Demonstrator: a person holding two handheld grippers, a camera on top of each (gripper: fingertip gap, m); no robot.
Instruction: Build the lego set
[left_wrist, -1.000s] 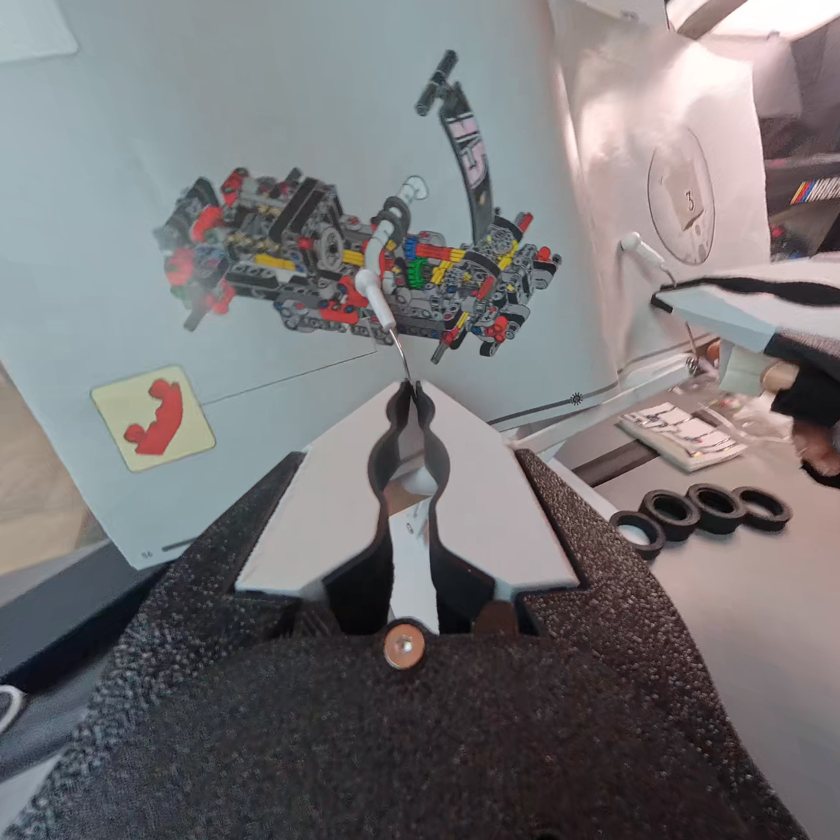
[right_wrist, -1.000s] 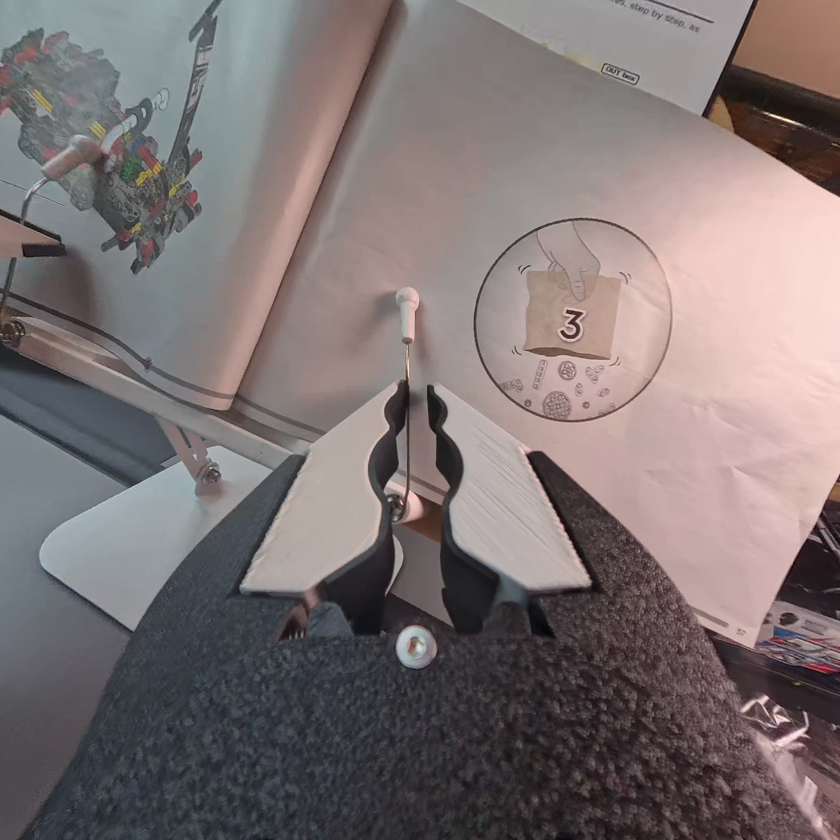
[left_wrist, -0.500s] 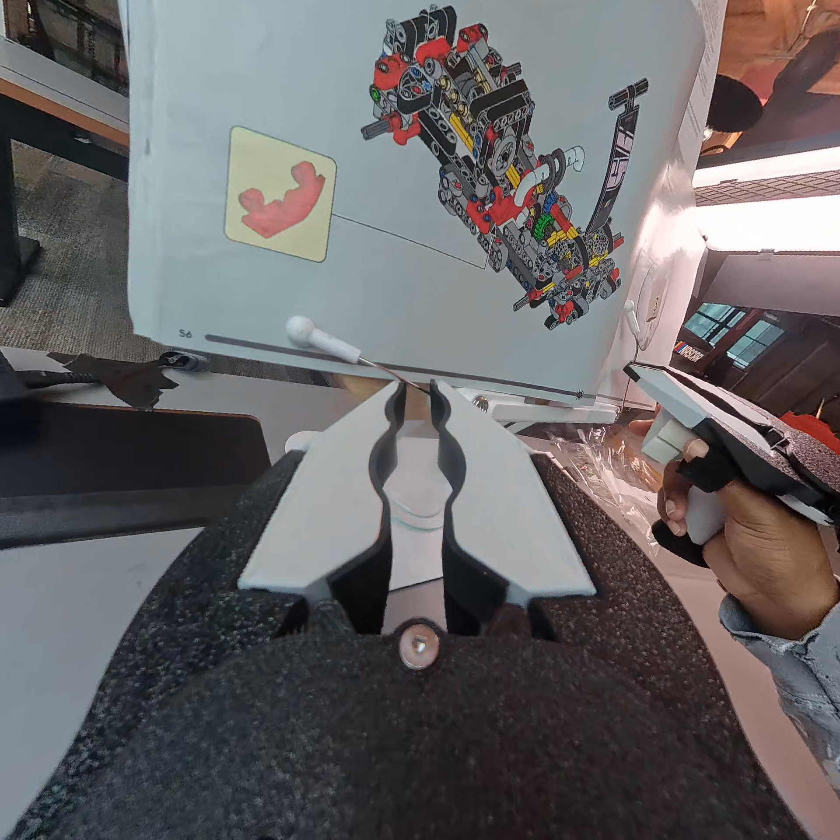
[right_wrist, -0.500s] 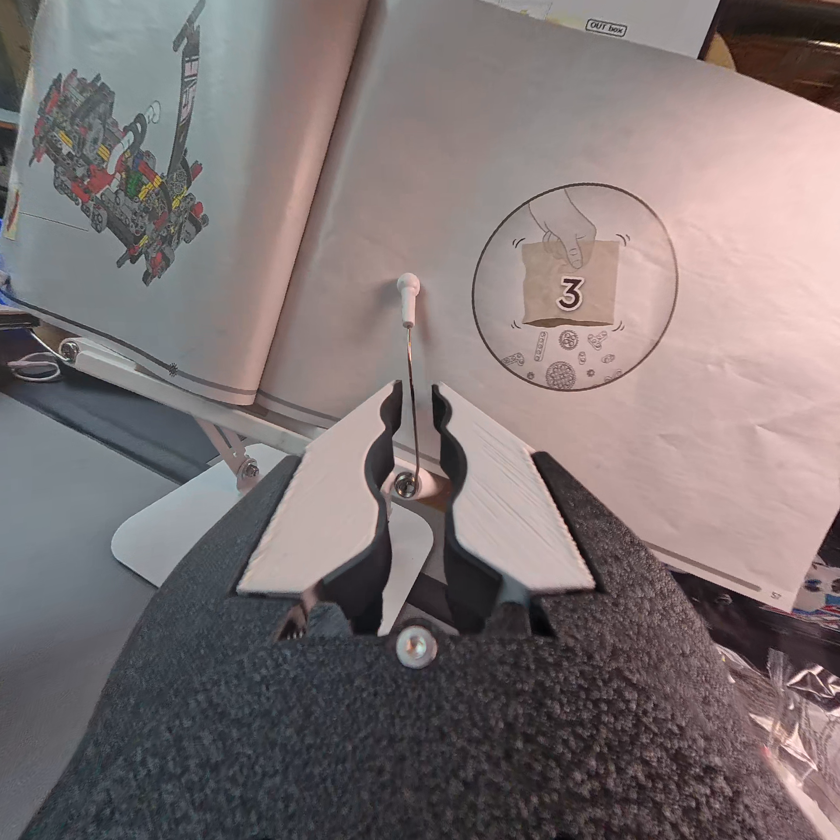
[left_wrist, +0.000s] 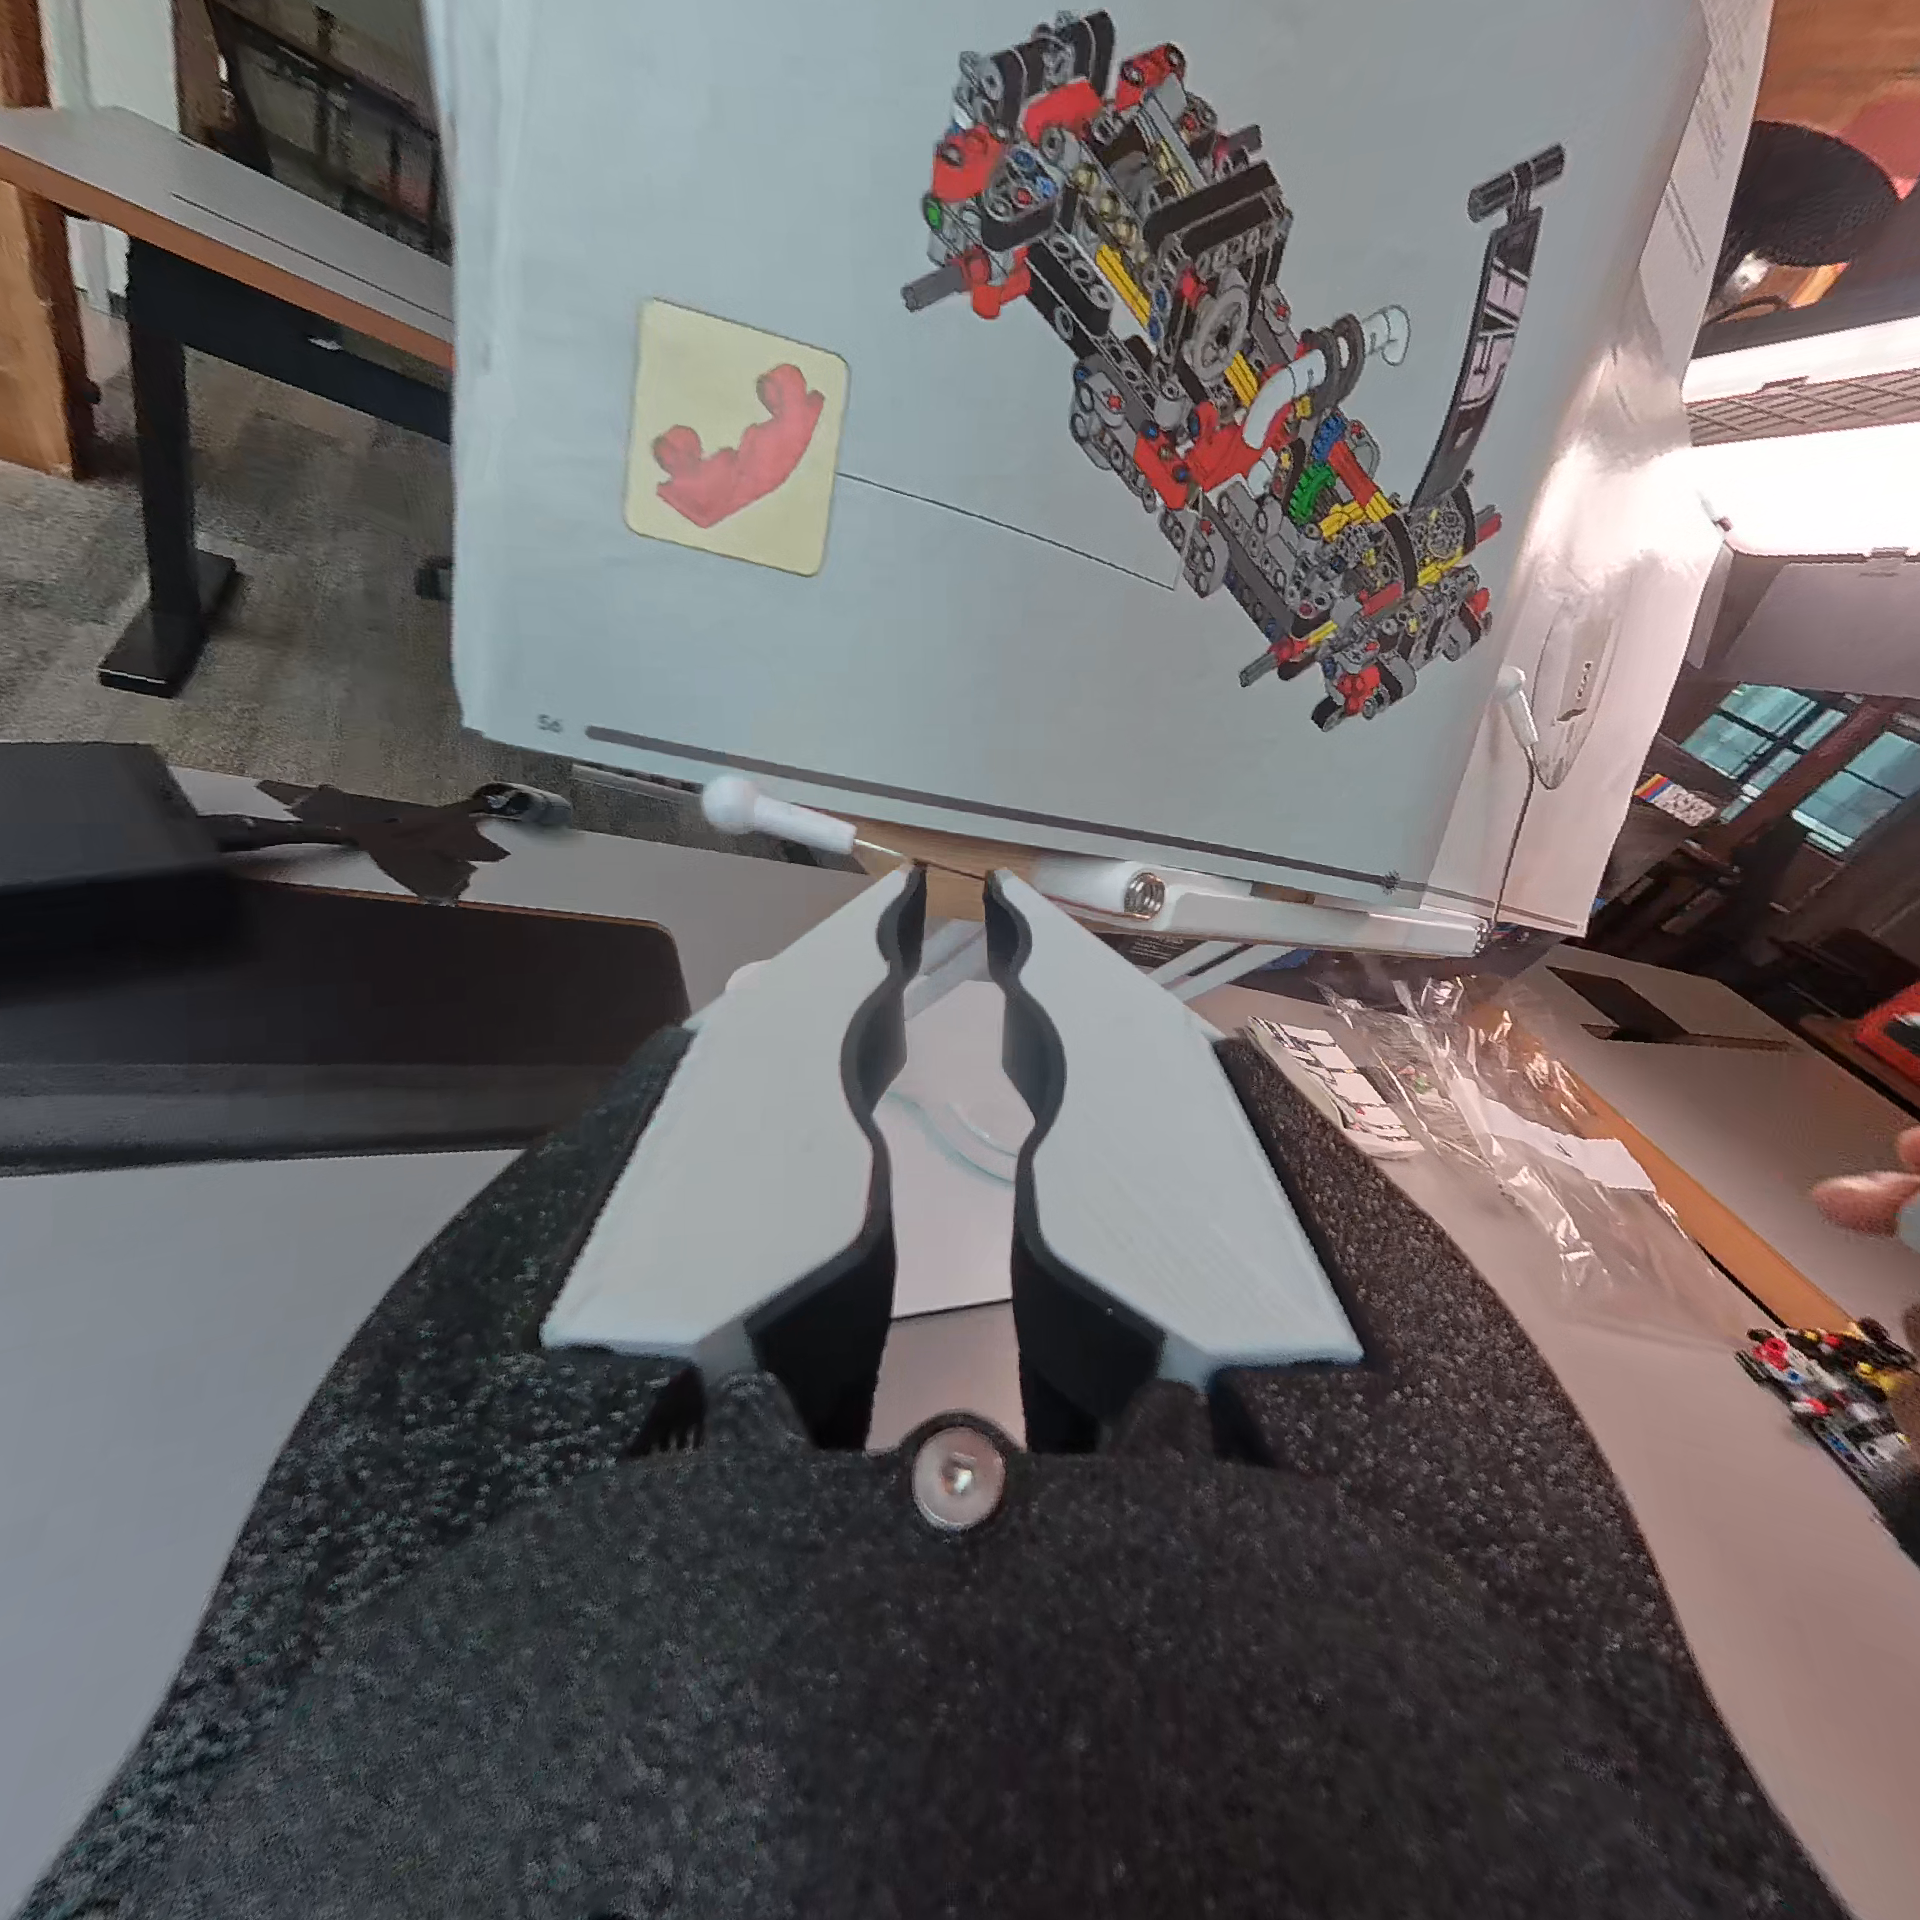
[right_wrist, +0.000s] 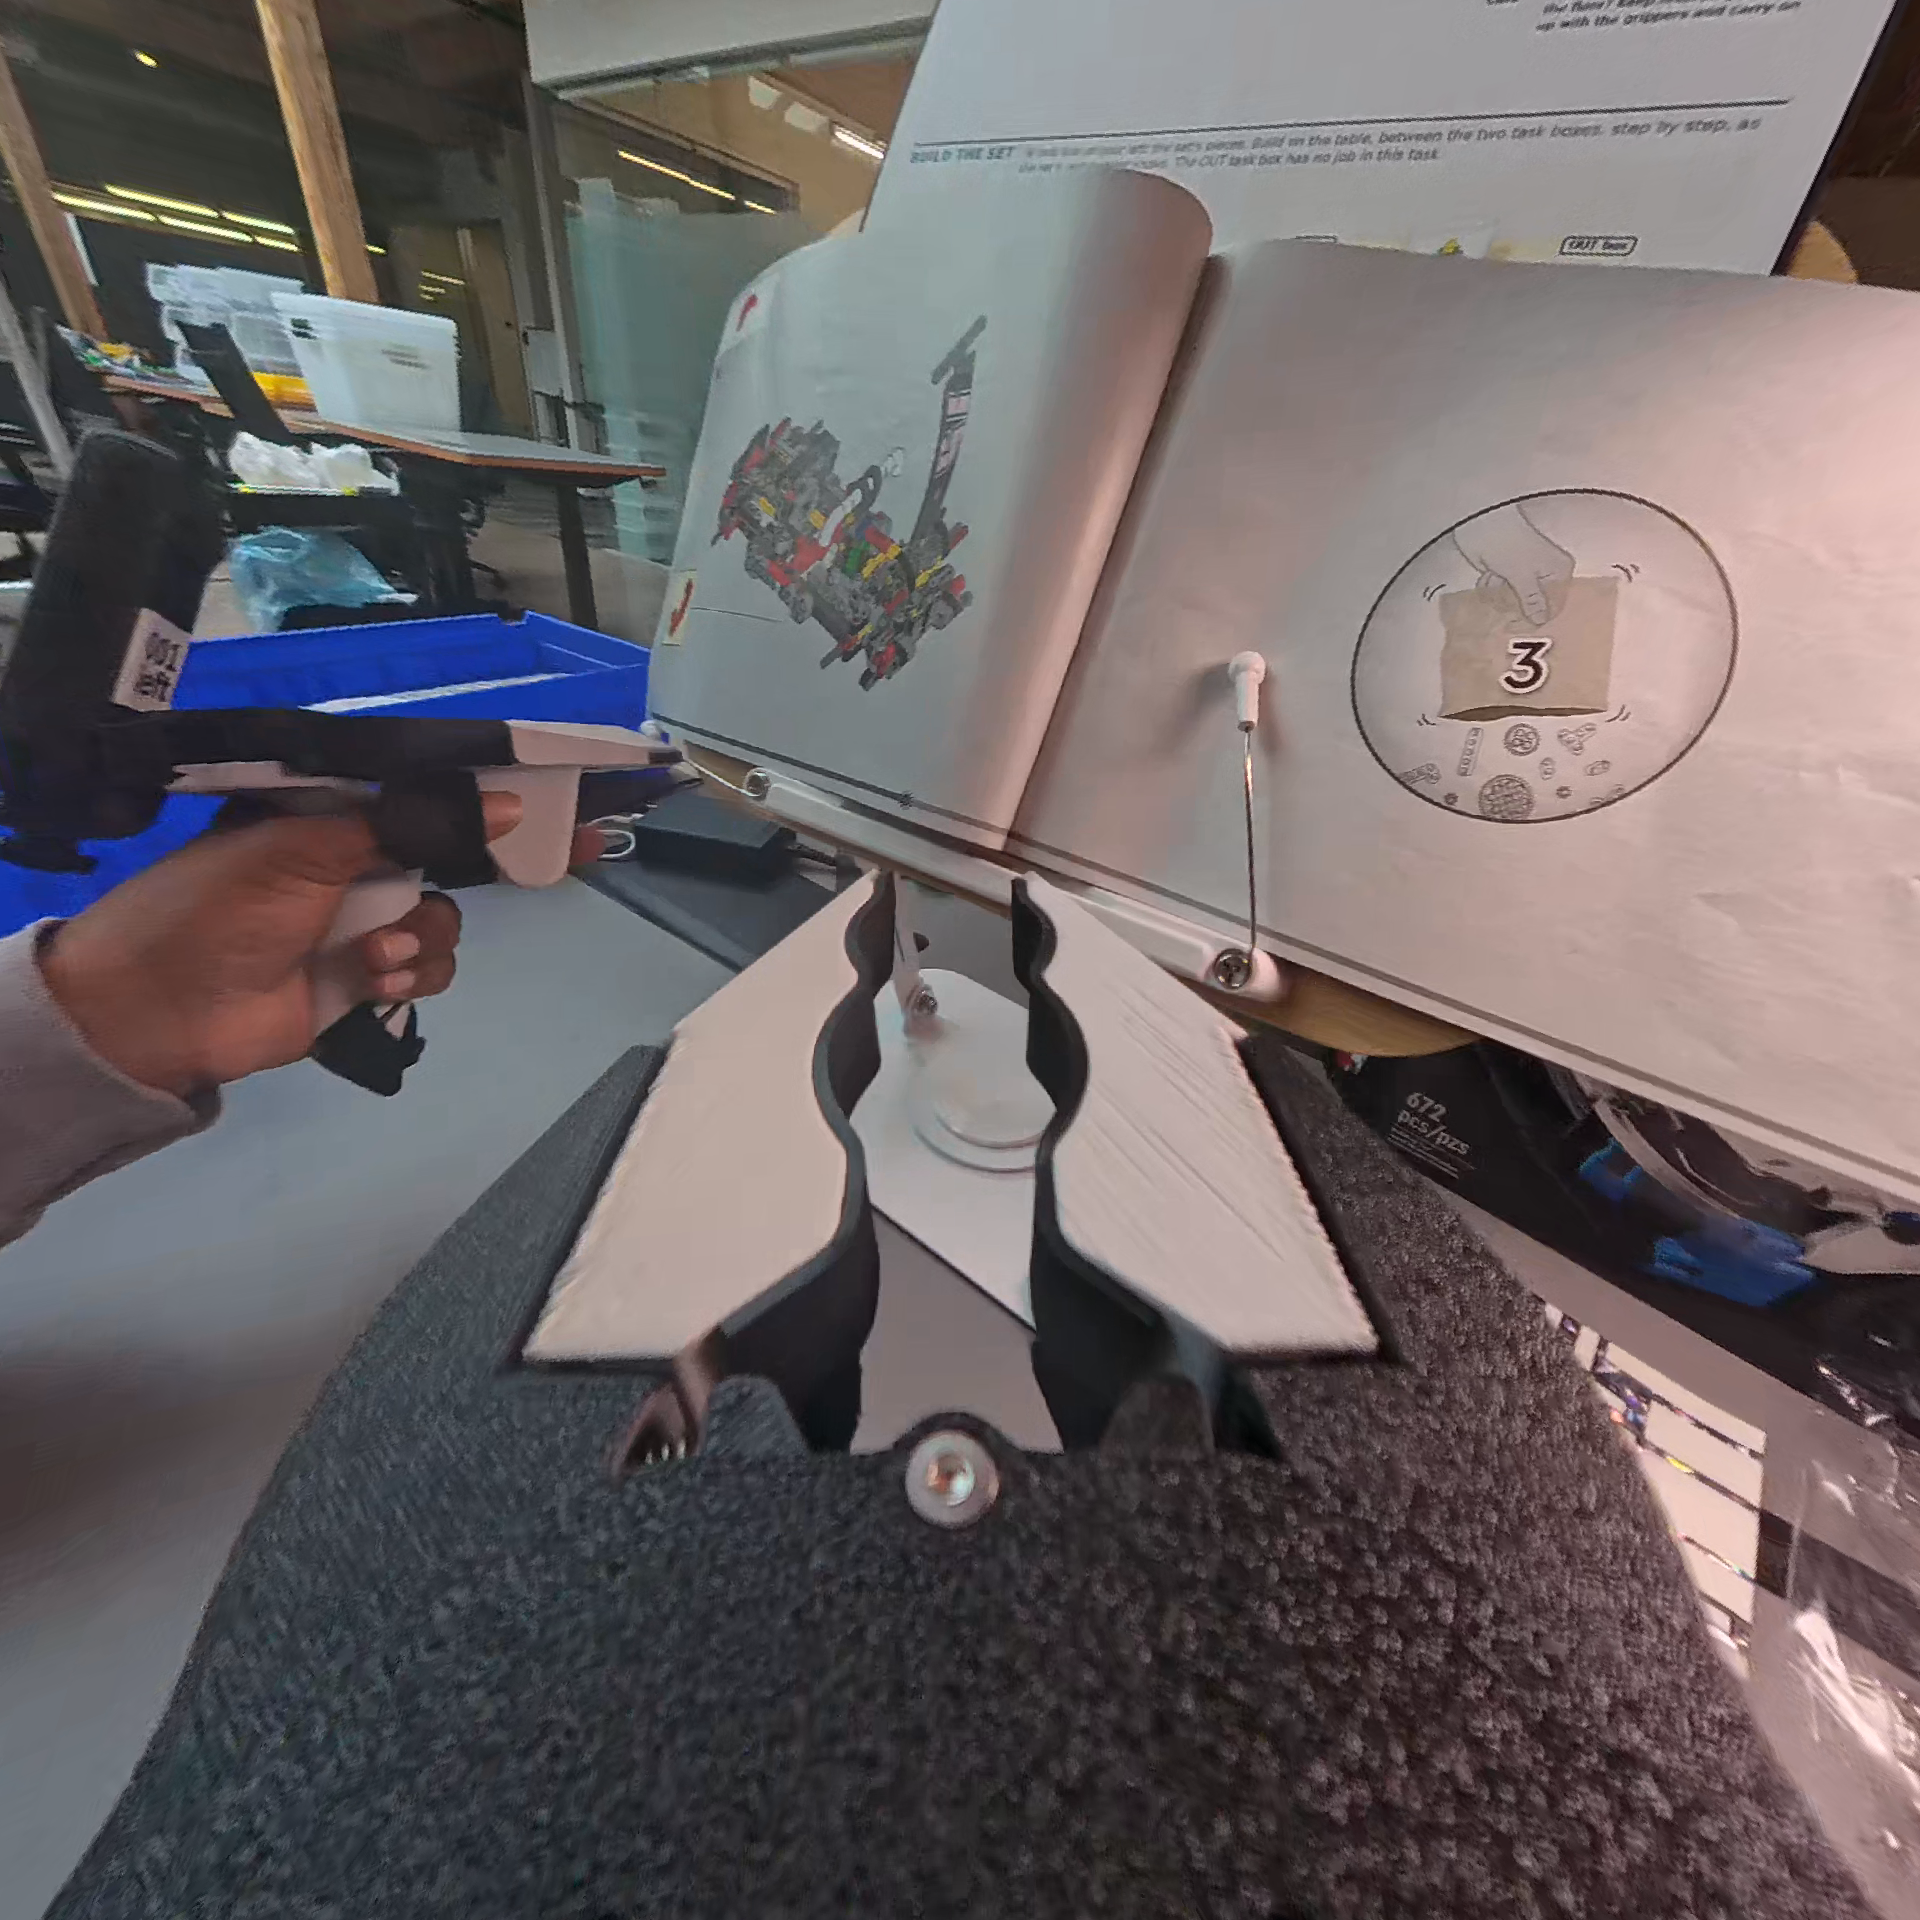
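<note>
The instruction booklet (left_wrist: 1039, 623) stands open on a white book stand (left_wrist: 1195, 904). Its left page clip (left_wrist: 774, 816), a white-tipped wire, lies folded down to the left below the page. My left gripper (left_wrist: 948, 894) is just right of that wire, with jaws a small gap apart and empty. It also shows in the right wrist view (right_wrist: 665, 750), held by a hand at the stand's left end. My right gripper (right_wrist: 951, 894) is open and empty in front of the stand's base (right_wrist: 966, 1195). The right page clip (right_wrist: 1247, 686) stands upright on the right page.
A part-built lego model (left_wrist: 1839, 1382) lies on the table at the right edge. Clear plastic bags (left_wrist: 1538, 1122) and a sticker sheet (left_wrist: 1330, 1081) lie near it. A blue bin (right_wrist: 416, 665) stands at the left, and a lego box (right_wrist: 1455, 1132) lies under the stand. The grippers' ends are close to 25 centimetres from one another.
The left clip swung from upright on the page down to the left. My left gripper let go of its wire. My right gripper drew back from the right clip and opened wider.
</note>
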